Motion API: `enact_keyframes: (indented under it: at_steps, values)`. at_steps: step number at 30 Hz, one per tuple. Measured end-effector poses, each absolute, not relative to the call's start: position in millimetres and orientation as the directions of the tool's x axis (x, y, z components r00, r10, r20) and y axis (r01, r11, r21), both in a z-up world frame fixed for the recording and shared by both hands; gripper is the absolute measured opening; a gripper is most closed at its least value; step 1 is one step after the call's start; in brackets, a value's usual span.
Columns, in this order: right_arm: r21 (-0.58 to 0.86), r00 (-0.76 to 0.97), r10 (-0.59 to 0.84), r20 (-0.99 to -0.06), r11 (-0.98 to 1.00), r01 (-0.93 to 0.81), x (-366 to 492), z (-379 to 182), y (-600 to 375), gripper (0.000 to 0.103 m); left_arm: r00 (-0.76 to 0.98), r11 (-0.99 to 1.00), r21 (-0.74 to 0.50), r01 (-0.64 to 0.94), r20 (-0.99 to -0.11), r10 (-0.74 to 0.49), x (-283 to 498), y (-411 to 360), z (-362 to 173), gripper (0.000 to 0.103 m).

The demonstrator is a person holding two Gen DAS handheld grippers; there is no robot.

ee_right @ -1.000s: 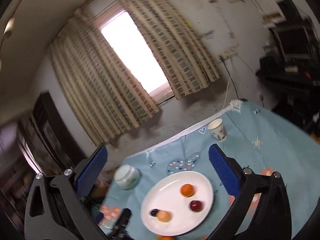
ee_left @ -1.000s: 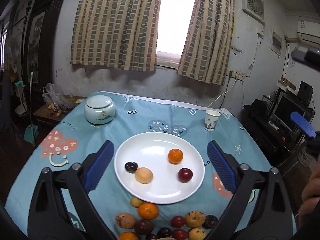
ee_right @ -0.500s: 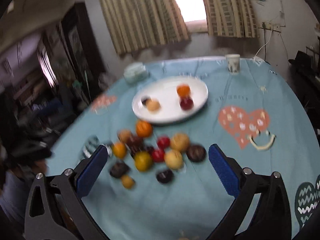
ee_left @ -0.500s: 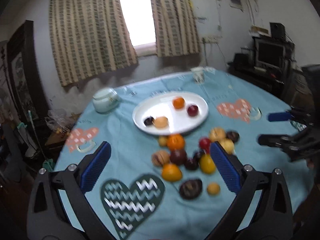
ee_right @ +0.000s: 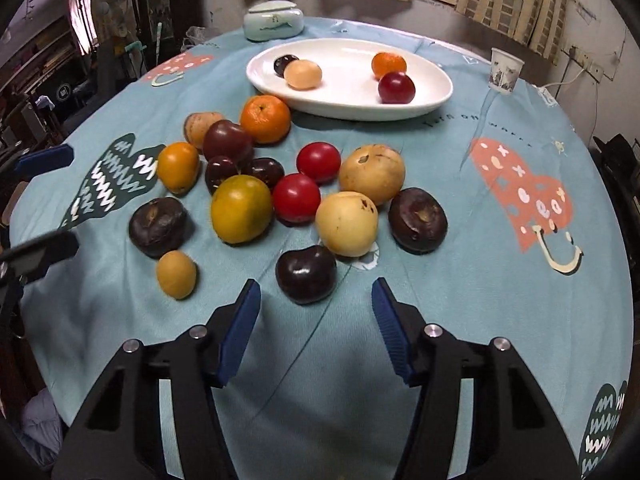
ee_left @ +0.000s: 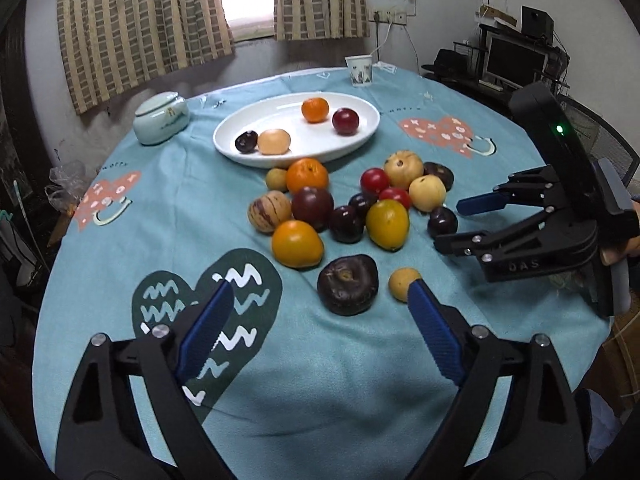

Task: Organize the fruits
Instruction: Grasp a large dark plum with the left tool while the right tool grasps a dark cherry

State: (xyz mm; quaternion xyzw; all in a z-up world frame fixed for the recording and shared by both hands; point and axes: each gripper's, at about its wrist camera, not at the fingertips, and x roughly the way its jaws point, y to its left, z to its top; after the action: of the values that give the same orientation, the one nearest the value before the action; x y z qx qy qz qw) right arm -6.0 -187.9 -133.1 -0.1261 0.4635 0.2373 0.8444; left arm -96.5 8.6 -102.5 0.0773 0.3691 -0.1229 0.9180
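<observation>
Fruit fills my view from both hands, loose in a cluster on the teal tablecloth (ee_right: 472, 280) short of the white plate (ee_right: 432, 96).

My right gripper (ee_right: 316, 316) hangs over bare cloth with its jaws about half apart; they have just been closing, and nothing sits between the blue pads. Just past its tips lies a dark glossy plum (ee_right: 306, 274), smooth and almost black. Behind that I see a pale yellow pear-like fruit (ee_right: 347, 224) with brown specks, touching a larger tan one (ee_right: 372, 174) with a scarred skin. A wrinkled dark purple fruit (ee_right: 418, 220) lies just right of them. Two shiny red tomatoes (ee_right: 297, 198) sit mid-cluster beside a yellow-green round fruit (ee_right: 241, 208).

My left gripper (ee_left: 320, 308) has its jaws wide, closing slightly just now, and empty. Between and beyond its tips lies a dull, dimpled dark fruit (ee_left: 347, 284); a small tan fruit (ee_left: 402, 283) sits right against the right pad, though I cannot tell whether it touches. Further on is a smooth orange persimmon-like fruit (ee_left: 297, 243), then a striped beige one (ee_left: 269, 212) and a mandarin (ee_left: 307, 176) near the plate's rim.

On the plate four pieces lie apart in two pairs: a dark plum (ee_left: 246, 141) beside a pale peach-coloured fruit (ee_left: 273, 141), and an orange (ee_left: 315, 109) next to a deep red plum (ee_left: 345, 121).

Beyond stand a lidded ceramic jar (ee_left: 161, 118) and a paper cup (ee_left: 359, 70).
</observation>
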Motion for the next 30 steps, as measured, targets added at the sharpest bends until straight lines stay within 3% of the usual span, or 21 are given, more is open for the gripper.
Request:
enact_keyframes:
  at_steps: [4, 10, 13, 20, 24, 30]
  values:
    - [0.012, 0.45, 0.308, -0.838, 0.836, -0.549, -1, -136, -183, 0.034, 0.669, 0.958, 0.036, 0.284, -0.723, -0.171, -87, 4, -112, 0.088]
    - [0.021, 0.456, 0.34, -0.822, 0.819, -0.573, -8, -132, -194, 0.033, 0.613, 0.965, -0.009, 0.261, -0.771, -0.173, -65, 0, -129, 0.064]
    - [0.038, 0.453, 0.353, -0.819, 0.821, -0.57, -8, -133, -202, 0.033, 0.588, 0.966, -0.055, 0.254, -0.784, -0.199, -56, 0, -132, 0.063]
    - [0.057, 0.445, 0.372, -0.815, 0.815, -0.577, -8, -135, -205, 0.033, 0.534, 0.973, -0.028, 0.229, -0.832, -0.15, -41, -17, -147, 0.061]
    - [0.058, 0.446, 0.375, -0.813, 0.813, -0.579, -10, -134, -209, 0.033, 0.539, 0.976, -0.034, 0.215, -0.83, -0.147, -40, -16, -145, 0.045]
    - [0.056, 0.452, 0.371, -0.811, 0.819, -0.571, -13, -130, -215, 0.033, 0.561, 0.974, -0.051, 0.221, -0.81, -0.17, -49, -13, -136, 0.045]
